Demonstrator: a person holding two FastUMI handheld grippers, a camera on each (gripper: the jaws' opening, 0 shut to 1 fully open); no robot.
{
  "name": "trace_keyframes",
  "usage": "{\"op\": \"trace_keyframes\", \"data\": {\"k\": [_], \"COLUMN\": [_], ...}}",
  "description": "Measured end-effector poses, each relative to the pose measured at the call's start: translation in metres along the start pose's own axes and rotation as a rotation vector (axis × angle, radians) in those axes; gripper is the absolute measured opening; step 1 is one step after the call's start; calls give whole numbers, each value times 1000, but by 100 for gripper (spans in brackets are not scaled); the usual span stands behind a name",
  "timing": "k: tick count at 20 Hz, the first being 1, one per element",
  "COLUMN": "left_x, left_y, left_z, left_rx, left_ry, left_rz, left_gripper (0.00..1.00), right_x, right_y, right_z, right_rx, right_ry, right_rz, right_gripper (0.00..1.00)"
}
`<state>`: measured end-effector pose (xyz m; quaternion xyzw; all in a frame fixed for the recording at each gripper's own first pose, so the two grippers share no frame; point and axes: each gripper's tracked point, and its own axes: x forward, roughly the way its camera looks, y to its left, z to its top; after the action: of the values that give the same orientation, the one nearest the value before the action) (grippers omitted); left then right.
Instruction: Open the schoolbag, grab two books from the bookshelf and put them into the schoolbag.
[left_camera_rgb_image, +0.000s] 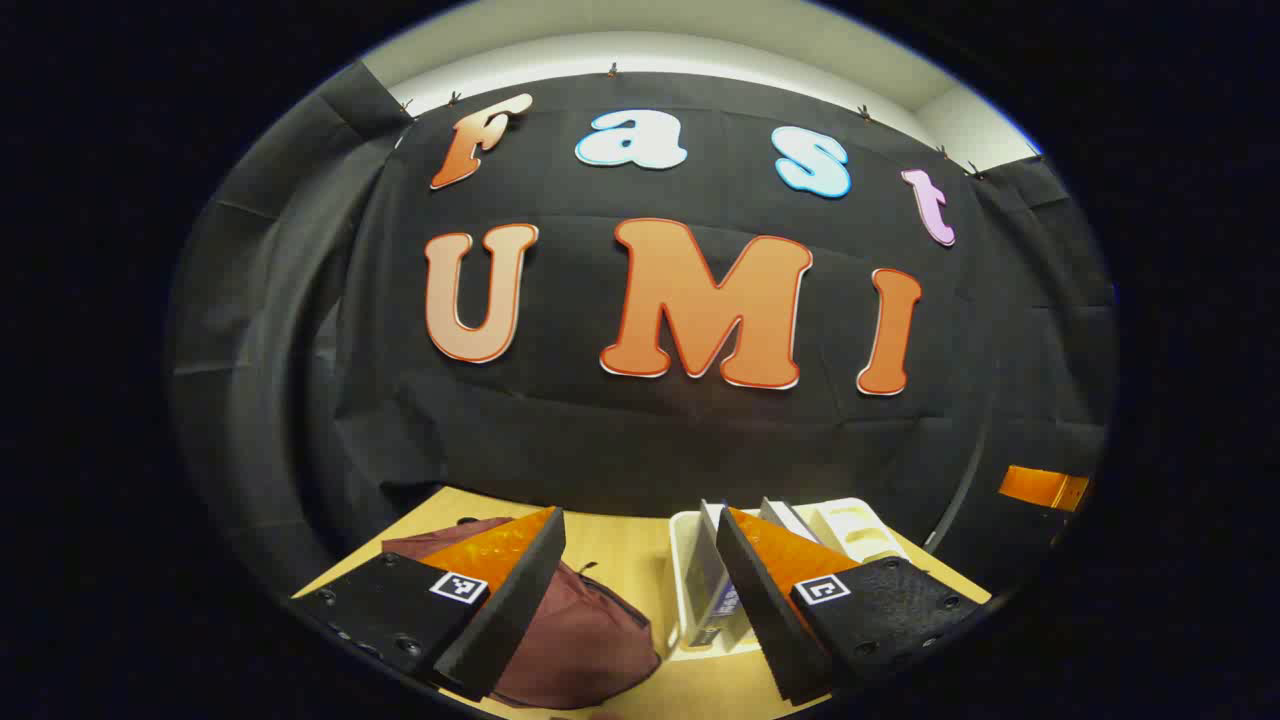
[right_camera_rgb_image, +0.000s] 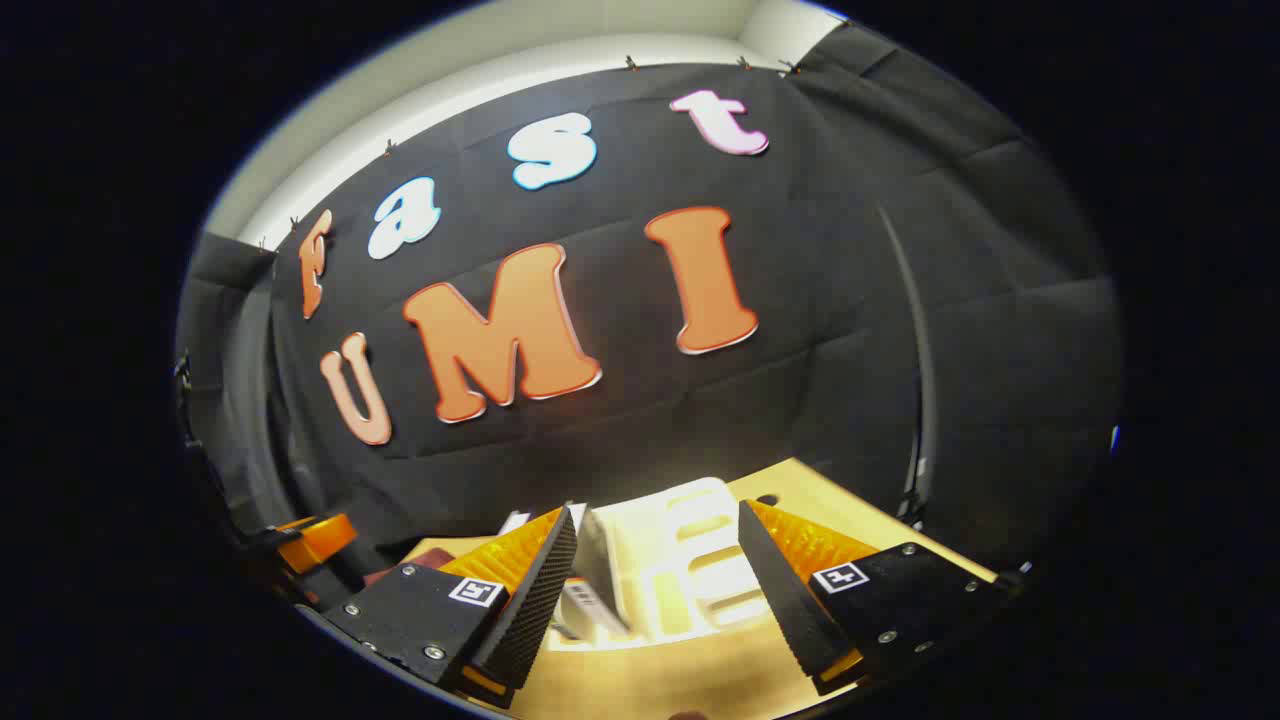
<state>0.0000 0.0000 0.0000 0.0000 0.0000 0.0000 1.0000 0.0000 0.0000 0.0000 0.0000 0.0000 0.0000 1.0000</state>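
Observation:
In the left gripper view a maroon schoolbag (left_camera_rgb_image: 580, 640) lies on the wooden table (left_camera_rgb_image: 620, 540), partly behind my left finger. A white bookshelf rack (left_camera_rgb_image: 850, 530) with upright books (left_camera_rgb_image: 715, 590) stands to its right. My left gripper (left_camera_rgb_image: 640, 600) hovers open above both, with nothing between its fingers. In the right gripper view the white bookshelf (right_camera_rgb_image: 690, 560) sits straight ahead, with a book (right_camera_rgb_image: 595, 580) leaning at its left side. My right gripper (right_camera_rgb_image: 660, 590) is open in front of the rack, holding nothing. A sliver of the schoolbag (right_camera_rgb_image: 395, 572) shows at the left.
The black cloth wall rises just behind the table. The other gripper (left_camera_rgb_image: 1040, 487) shows at the far right of the left gripper view, and at the far left (right_camera_rgb_image: 310, 545) of the right gripper view. Bare wood (right_camera_rgb_image: 650, 680) lies in front of the rack.

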Motion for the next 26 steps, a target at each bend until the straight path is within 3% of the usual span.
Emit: {"op": "trace_keyframes", "data": {"k": [3, 6, 7, 14, 18, 21, 26], "left_x": [-1, -11, -12, -49, -49, -40, -23], "left_y": [10, 10, 6, 11, 0, -2, 27], "left_z": [1, 7, 12, 20, 27, 33, 35], "left_rx": [-22, -40, -44, -55, -53, -40, -12], "left_ry": [-1, -15, -34, -95, -122, -125, -105], "left_rz": [38, 77, 81, 201, 167, 126, 95], "left_gripper": [95, 95, 95, 95, 95, 95, 95], "right_x": [7, 12, 16, 10, 3, -3, -12], "right_y": [3, 6, 5, -24, -37, -48, -44], "right_z": [8, 21, 23, 14, 20, 23, 13], "right_rx": [-12, -51, -65, -101, -86, -82, -93], "right_ry": [10, 18, 23, 71, 59, 31, 13], "right_rz": [12, 42, 51, 97, 66, 0, -79], "right_gripper": [96, 100, 96, 96, 96, 96, 96]}}
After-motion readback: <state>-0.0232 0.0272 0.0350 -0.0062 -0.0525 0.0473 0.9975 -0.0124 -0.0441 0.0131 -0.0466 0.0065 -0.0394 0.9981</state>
